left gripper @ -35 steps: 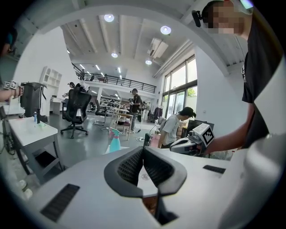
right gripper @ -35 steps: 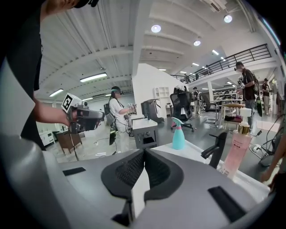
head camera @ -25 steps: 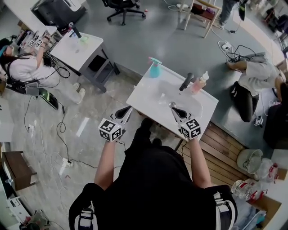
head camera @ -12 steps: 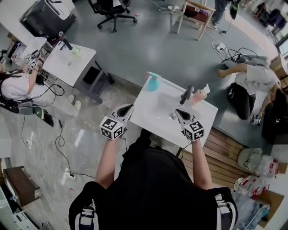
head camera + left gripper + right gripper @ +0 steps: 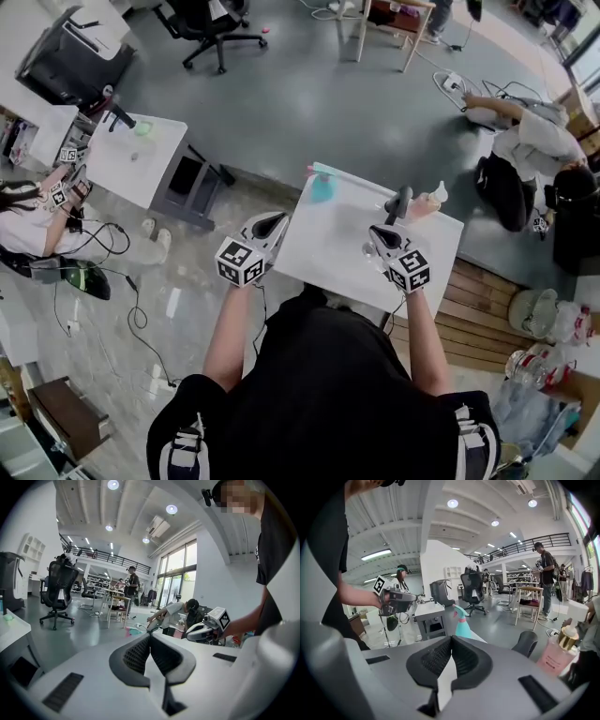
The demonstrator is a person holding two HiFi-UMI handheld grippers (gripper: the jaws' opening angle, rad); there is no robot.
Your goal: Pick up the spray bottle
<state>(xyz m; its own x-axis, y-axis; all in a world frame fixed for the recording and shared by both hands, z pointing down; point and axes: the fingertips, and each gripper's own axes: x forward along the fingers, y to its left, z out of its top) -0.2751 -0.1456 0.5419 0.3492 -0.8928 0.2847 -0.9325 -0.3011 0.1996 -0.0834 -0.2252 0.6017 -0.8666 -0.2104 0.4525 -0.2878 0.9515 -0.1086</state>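
The left gripper (image 5: 271,223) and right gripper (image 5: 376,233) hover by the table (image 5: 330,251), jaws pressed together and empty, with the spray bottle (image 5: 322,187) standing beyond them.

The person in black stands at the near side of a white desk (image 5: 328,262). The left tool (image 5: 274,222) is at the left edge of the desk, and the right tool (image 5: 377,233) is over its right part. Both point away from the person, each narrows to a closed tip, and neither holds anything. At the far left corner stands a teal spray bottle (image 5: 322,187), a little blurred, apart from both tools. Near the far right corner stand a black object (image 5: 401,200) and, just beside it, a pink pump bottle (image 5: 427,202)
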